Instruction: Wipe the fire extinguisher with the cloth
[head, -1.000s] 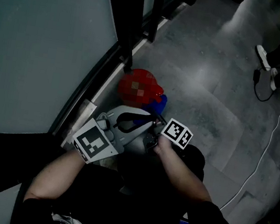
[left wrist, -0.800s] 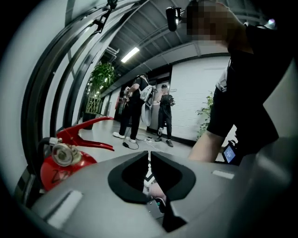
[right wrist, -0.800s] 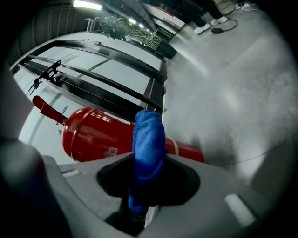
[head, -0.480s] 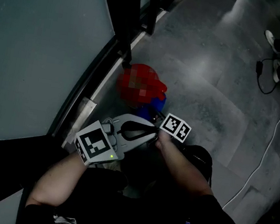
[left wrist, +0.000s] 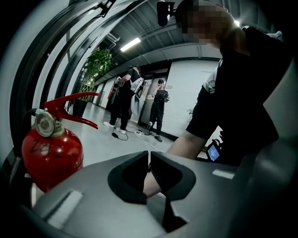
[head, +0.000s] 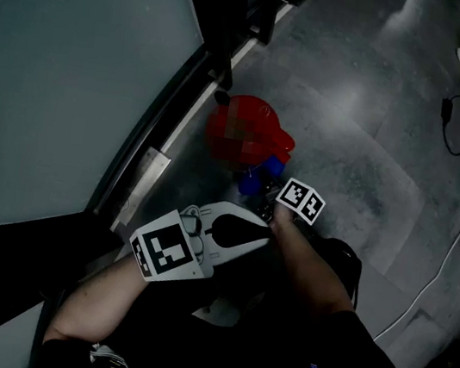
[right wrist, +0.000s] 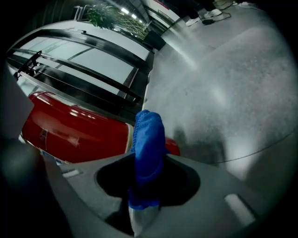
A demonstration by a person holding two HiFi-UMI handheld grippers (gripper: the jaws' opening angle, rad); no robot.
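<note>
Right gripper (right wrist: 148,160): jaws clamped on blue cloth (right wrist: 148,132), which stands up out of them in a folded wad. Cloth tip is against or just short of the extinguisher (right wrist: 74,130); contact not resolvable.

Left gripper (left wrist: 149,160): jaws drawn together to a thin slit, nothing between them. It sits just behind the right one, well short of the red body.

Extinguisher: on the floor (head: 370,132), close against the dark frame (head: 168,107) at the foot of the glass wall (head: 67,64).

Orientation: upright, long axis vertical. Levers point away from the wall, out over the floor. Gauge faces the left gripper.

Clearance: wall side closed off by frame and glass. Room side is open grey floor. White cable (head: 454,251) lies well apart at the far right.
</note>
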